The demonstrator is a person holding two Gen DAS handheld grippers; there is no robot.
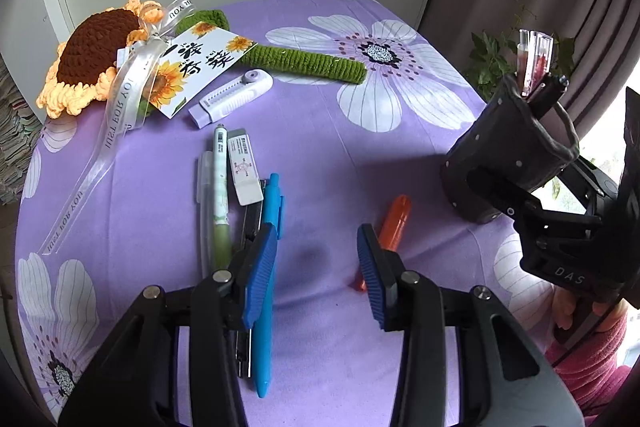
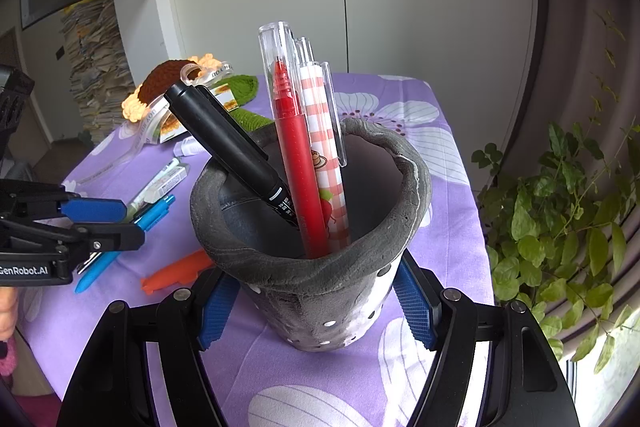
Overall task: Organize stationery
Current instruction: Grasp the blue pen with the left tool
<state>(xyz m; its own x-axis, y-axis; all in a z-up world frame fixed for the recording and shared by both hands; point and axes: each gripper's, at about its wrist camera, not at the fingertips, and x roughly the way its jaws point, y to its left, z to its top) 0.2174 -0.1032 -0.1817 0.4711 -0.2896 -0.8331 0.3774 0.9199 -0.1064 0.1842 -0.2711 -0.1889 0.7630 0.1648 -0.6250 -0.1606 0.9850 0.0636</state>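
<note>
My right gripper (image 2: pixel 316 307) is shut on a grey felt pen holder (image 2: pixel 312 267), tilted on the purple floral cloth. In it stand a black marker (image 2: pixel 228 139), a red pen (image 2: pixel 296 155) and a checked pen (image 2: pixel 324 131). My left gripper (image 1: pixel 316 239) hangs open low over the cloth with nothing between its pads. A blue pen (image 1: pixel 269 267) lies under its left finger, and an orange pen-like item (image 1: pixel 394 223) lies just past its right finger. Beyond lie a green-and-white pen (image 1: pixel 220 187), a clear pen (image 1: pixel 205 195), a white eraser (image 1: pixel 244 167) and a white cutter-like tool (image 1: pixel 236 97).
A crochet sunflower (image 1: pixel 92 59) with a card and ribbon fills the far left of the table. A leafy plant (image 2: pixel 560 219) stands off the table's right edge. A black flat item (image 1: pixel 250 223) lies under the blue pen. A person's hand and pink sleeve (image 1: pixel 588 355) hold the right gripper.
</note>
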